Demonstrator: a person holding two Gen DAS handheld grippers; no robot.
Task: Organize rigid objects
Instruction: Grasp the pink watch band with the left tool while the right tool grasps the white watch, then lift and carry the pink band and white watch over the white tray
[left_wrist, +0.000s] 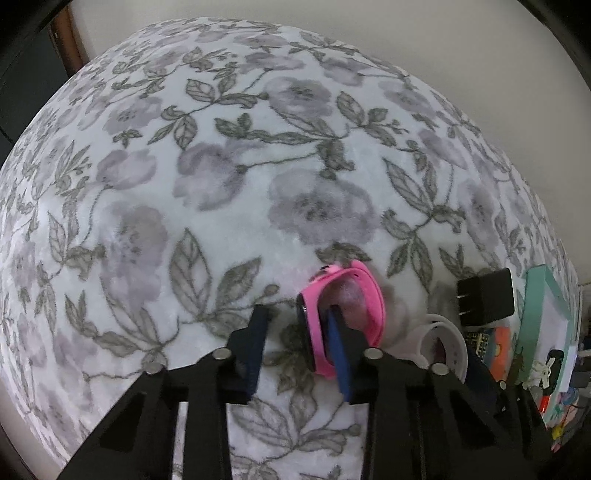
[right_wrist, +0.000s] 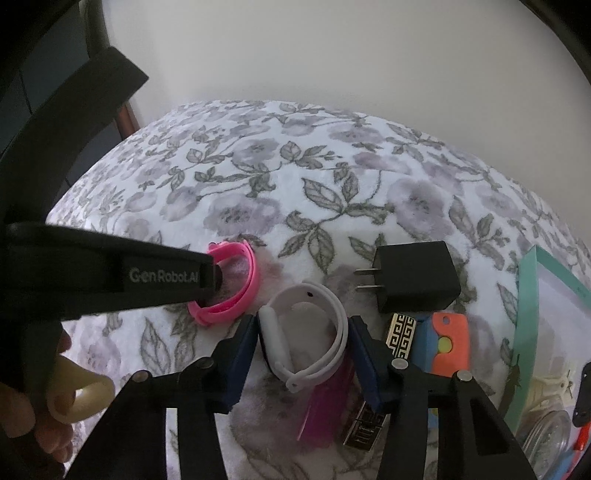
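Observation:
A pink smartwatch (left_wrist: 341, 317) lies on the floral cloth (left_wrist: 221, 192). My left gripper (left_wrist: 297, 325) is open around its dark face, with the right finger (left_wrist: 338, 343) inside the pink band loop. In the right wrist view the pink watch (right_wrist: 236, 284) sits at the left gripper's tip. A white smartwatch (right_wrist: 308, 339) lies between the open fingers of my right gripper (right_wrist: 303, 332); the fingers flank it without clearly pressing it. It also shows in the left wrist view (left_wrist: 443, 343).
A black plug adapter (right_wrist: 413, 277) lies beyond the white watch, also seen in the left wrist view (left_wrist: 485, 295). A black-gold patterned piece (right_wrist: 400, 334), an orange and blue item (right_wrist: 447, 343) and a magenta piece (right_wrist: 325, 402) lie nearby. A mint-rimmed tray (right_wrist: 526, 332) stands at right.

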